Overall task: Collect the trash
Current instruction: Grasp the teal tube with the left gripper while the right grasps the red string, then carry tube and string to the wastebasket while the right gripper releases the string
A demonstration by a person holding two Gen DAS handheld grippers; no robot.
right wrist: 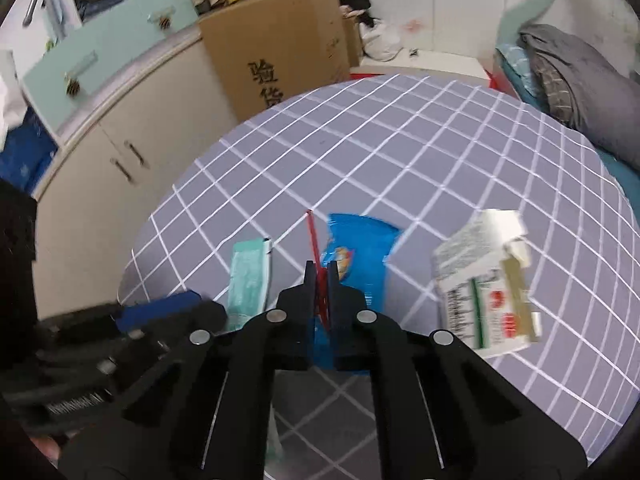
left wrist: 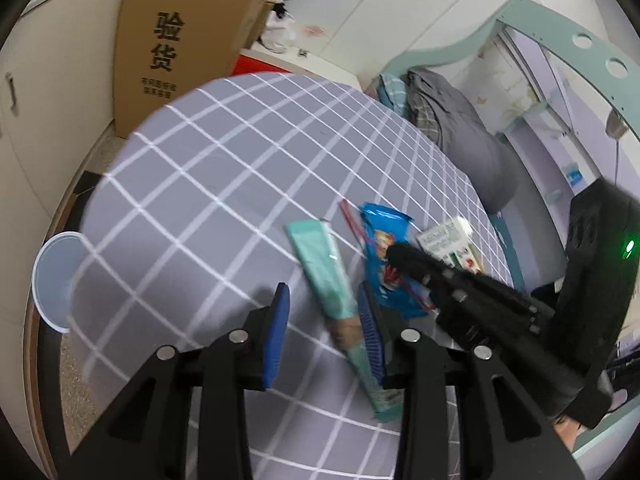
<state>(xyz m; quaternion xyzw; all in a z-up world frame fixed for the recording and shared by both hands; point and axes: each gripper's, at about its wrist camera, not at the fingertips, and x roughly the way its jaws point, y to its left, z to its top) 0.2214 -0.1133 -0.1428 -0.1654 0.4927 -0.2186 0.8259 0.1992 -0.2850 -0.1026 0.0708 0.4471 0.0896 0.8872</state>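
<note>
Here, a thin red straw [right wrist: 316,264], light and bendy, is pinched midway in the right gripper [right wrist: 319,280], its pads clamped together on it above a crinkly blue wrapper [right wrist: 360,240]. The left gripper [left wrist: 324,312] stands apart, a limp teal packet [left wrist: 324,276] touching its right pad, unpressed. A small carton [right wrist: 480,280] lies right, on the checked tabletop [right wrist: 400,140].

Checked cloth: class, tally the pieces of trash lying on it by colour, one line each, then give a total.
Teal wrapper: 1
Blue wrapper: 1
Red straw: 1
White carton: 1
Total: 4
</note>
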